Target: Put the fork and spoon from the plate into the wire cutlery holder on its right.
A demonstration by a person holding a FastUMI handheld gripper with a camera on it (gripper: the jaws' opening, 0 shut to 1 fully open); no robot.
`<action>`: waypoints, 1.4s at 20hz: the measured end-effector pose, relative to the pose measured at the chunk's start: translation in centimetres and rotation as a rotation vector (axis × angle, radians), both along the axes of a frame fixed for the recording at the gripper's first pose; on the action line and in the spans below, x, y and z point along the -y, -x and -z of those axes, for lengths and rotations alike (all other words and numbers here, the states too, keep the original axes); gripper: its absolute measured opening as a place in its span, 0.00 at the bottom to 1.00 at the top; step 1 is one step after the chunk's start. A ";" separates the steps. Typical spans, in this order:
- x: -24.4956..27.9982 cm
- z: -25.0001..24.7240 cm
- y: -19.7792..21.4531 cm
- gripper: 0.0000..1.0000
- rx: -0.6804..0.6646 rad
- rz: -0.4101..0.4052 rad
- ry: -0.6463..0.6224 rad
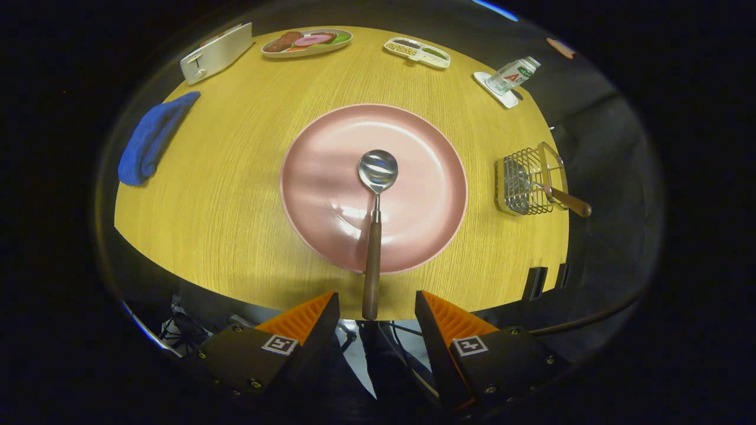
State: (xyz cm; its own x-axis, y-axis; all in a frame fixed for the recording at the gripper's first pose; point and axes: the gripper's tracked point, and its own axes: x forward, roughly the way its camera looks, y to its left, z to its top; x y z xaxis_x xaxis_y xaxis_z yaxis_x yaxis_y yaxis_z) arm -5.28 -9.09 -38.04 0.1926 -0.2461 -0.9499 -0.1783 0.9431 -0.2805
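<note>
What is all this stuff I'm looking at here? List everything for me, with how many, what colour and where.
Table: one, yellow wood grain, under everything.
Plate: one, pink, middle of the table, ahead of the fingers.
Spoon: one, silver bowl on the plate, brown handle reaching back between the fingers.
Wire cutlery holder: one, metal, right of the plate.
Fork: one, brown handle sticking out of the holder.
Cloth: one, blue, left of the plate.
Toaster: one, white, far left.
Food platter: one, far side, beyond the plate.
Divided tray: one, white, far side.
Carton: one, white, far right, on a white coaster.
Gripper: one, fingers open, either side of the handle's end.
</note>
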 end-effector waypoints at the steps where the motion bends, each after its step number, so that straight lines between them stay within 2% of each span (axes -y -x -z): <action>1: 0.0 0.4 0.0 0.80 -0.004 0.005 -0.006; 8: 0.1 2.3 -0.5 0.63 -0.021 0.004 -0.031; 10: 0.3 2.4 -0.7 0.49 -0.022 -0.001 -0.031; 11: 0.3 2.5 -0.8 0.34 -0.021 -0.002 -0.034; 12: 0.4 2.6 -0.8 0.27 -0.027 -0.001 -0.030; 14: 0.4 2.9 -0.5 0.26 -0.043 -0.006 -0.036; 16: 0.4 2.3 -0.6 0.13 -0.043 -0.011 -0.044; 18: 0.4 2.6 -0.8 0.13 -0.032 -0.003 -0.057; 19: 0.5 2.5 -0.8 0.09 -0.028 -0.001 -0.058; 28: 0.4 0.2 -1.5 0.08 0.013 -0.006 -0.026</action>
